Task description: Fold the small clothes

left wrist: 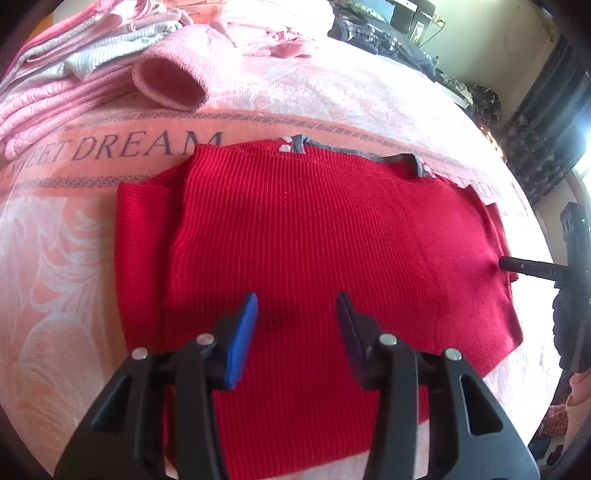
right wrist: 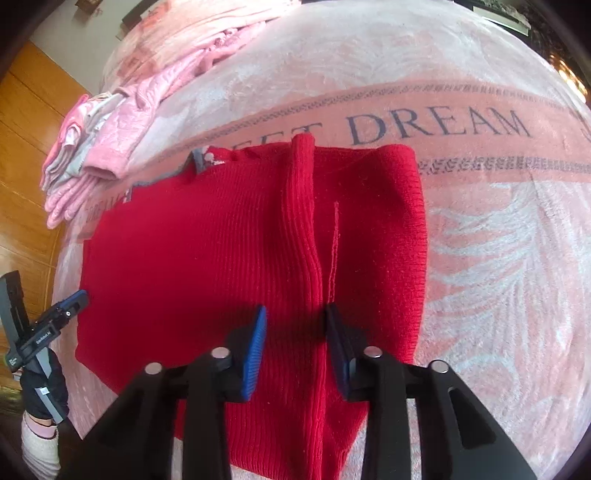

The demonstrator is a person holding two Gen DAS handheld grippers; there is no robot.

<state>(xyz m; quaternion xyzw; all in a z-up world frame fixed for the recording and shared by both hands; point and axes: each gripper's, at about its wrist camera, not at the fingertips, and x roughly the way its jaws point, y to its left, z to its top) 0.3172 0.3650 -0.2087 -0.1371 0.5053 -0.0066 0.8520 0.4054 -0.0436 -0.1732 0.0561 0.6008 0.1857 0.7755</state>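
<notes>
A red ribbed sweater lies flat on a pink blanket printed "SWEET DREAM", its grey collar at the far edge. My left gripper is open just above the sweater's near part, nothing between its blue pads. In the right wrist view the sweater has a folded-in sleeve forming a raised ridge down its middle. My right gripper is open, its jaws either side of that ridge. The right gripper shows at the sweater's right edge. The left gripper sits at its left edge.
A pile of pink and grey folded clothes lies at the blanket's far side. A wooden panel stands to the left. Dark clutter lies beyond the bed. A gloved hand holds the left gripper.
</notes>
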